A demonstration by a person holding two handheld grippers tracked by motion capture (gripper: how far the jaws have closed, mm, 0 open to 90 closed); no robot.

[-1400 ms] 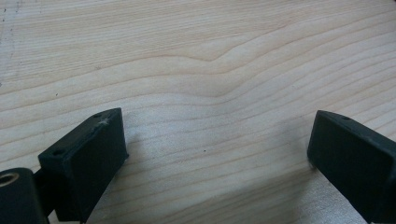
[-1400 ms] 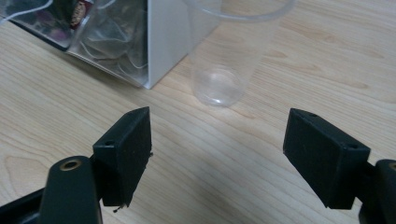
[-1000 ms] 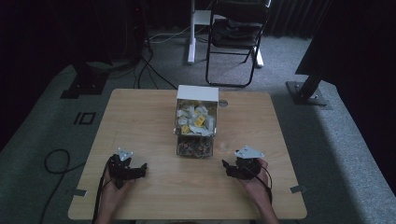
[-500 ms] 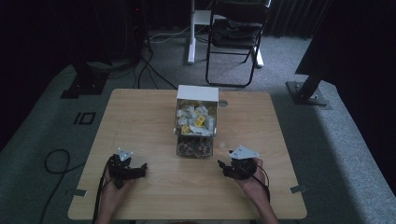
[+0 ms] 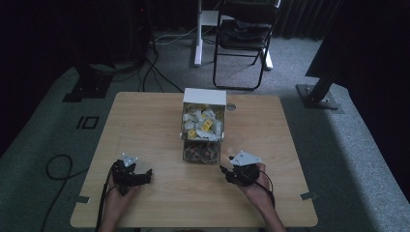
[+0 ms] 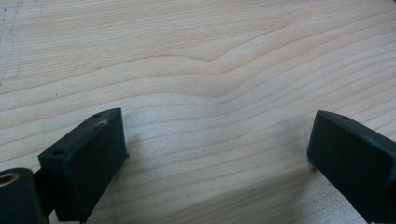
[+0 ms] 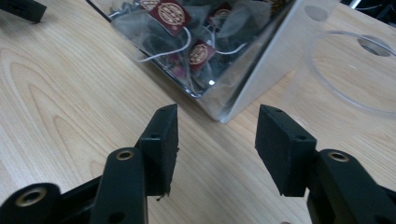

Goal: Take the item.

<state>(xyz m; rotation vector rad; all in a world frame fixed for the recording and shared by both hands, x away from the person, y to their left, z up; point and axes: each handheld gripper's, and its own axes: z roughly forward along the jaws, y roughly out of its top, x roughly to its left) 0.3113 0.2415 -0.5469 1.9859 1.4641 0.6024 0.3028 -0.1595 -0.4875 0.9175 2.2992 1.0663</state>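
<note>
Clear box (image 7: 243, 60) of tea bags (image 7: 173, 14) faces the right tool (image 7: 217, 135), empty jaws just narrowing.

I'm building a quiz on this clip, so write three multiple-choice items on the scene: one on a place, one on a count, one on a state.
1. Where does the clear tea bag box stand on the table?
A. At the left edge
B. Around the middle, toward the far side
C. At the near right corner

2. How many compartments with different contents does the box show?
A. Two
B. Four
C. Five

3. How do the jaws of the right gripper stand?
A. Clamped on a tea bag
B. Shut on a cup
C. Apart, nothing between them

Answers:
1 B, the high view shows it centred, beyond both grippers.
2 A, pale packets sit in the far part, dark tagged bags in the near one.
3 C, the right gripper view shows bare wood between the jaws.
</note>
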